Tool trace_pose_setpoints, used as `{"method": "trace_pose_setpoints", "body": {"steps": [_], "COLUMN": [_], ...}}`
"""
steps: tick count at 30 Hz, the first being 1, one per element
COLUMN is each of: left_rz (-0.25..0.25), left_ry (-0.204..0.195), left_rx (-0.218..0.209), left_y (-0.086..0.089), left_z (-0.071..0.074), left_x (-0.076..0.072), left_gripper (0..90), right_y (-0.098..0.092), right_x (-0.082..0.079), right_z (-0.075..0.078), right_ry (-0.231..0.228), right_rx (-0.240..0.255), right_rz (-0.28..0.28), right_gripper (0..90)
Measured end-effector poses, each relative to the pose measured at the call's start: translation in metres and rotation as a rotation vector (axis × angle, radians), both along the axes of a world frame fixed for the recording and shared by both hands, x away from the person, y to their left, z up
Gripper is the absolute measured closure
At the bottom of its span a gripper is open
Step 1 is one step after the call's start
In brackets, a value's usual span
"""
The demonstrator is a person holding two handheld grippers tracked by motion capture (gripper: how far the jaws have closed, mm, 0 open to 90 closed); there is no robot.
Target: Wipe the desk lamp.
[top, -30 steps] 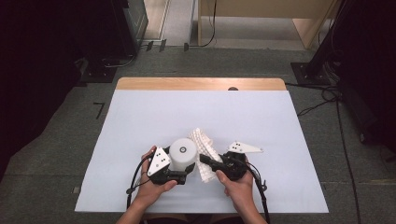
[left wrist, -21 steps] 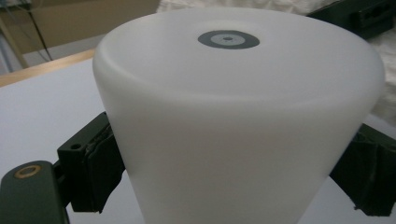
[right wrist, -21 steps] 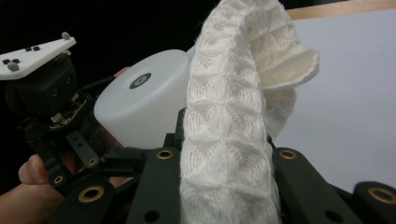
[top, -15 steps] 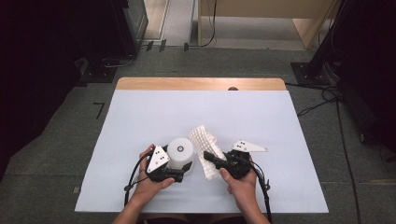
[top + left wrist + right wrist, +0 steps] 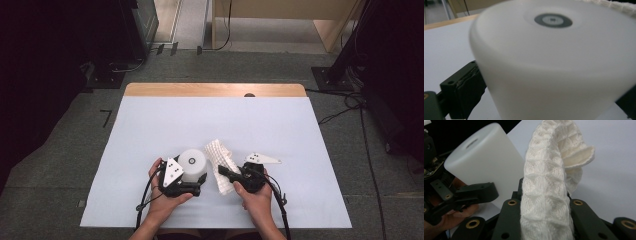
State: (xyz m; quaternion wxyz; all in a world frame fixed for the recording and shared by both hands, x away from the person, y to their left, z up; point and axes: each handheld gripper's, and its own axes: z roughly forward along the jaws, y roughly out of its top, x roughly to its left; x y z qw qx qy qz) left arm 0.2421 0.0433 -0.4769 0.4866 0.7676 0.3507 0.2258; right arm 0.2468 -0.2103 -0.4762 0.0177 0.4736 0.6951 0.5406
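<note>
At the near edge of the white-covered table (image 5: pixel 150 125), the left gripper (image 5: pixel 196 181) is standing around a white plastic cup (image 5: pixel 192 165) that is sitting upside down on the sheet; its jaws have just been opening and are now wide, flanking the cup's sides without pressing it. Just to the right, the right gripper (image 5: pixel 223 172) is pinching a white waffle-knit cloth (image 5: pixel 220 160), jaws clamped tight on the fabric, which is arching away to the far side and lying next to the cup. Both hands are sitting near the person.
</note>
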Motion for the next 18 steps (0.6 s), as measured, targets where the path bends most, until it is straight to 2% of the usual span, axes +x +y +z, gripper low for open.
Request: {"method": "trace_pose_setpoints", "body": {"steps": [2, 4, 6, 11, 14, 18], "left_rz": [0.011, 0.023, 0.012, -0.074, -0.098, -0.13], "left_ry": [-0.027, -0.028, -0.02, -0.024, -0.038, -0.029], "left_rx": [-0.012, -0.012, -0.034, -0.135, -0.138, -0.127], "left_y": [0.003, 0.007, 0.013, 0.028, 0.029, 0.025], "left_z": [0.003, 0.005, 0.006, 0.015, 0.018, 0.015], "left_x": [-0.002, 0.001, 0.003, 0.007, 0.006, 0.005], "left_gripper": [7.3, 8.3, 8.5, 8.6, 8.6, 8.7], "right_y": [0.003, 0.006, 0.008, 0.015, 0.019, 0.023], "right_x": [-0.001, -0.001, -0.001, -0.002, -0.003, -0.006], "right_z": [-0.002, -0.003, -0.005, -0.007, -0.007, -0.001], "right_ry": [0.008, 0.004, 0.01, 0.018, 0.018, 0.002], "right_rx": [-0.011, -0.016, -0.018, -0.024, -0.017, 0.002], "right_rz": [0.012, 0.021, 0.023, 0.044, 0.06, 0.083], "right_gripper": [73.9, 73.9, 73.9, 73.9, 73.9, 74.0]}}
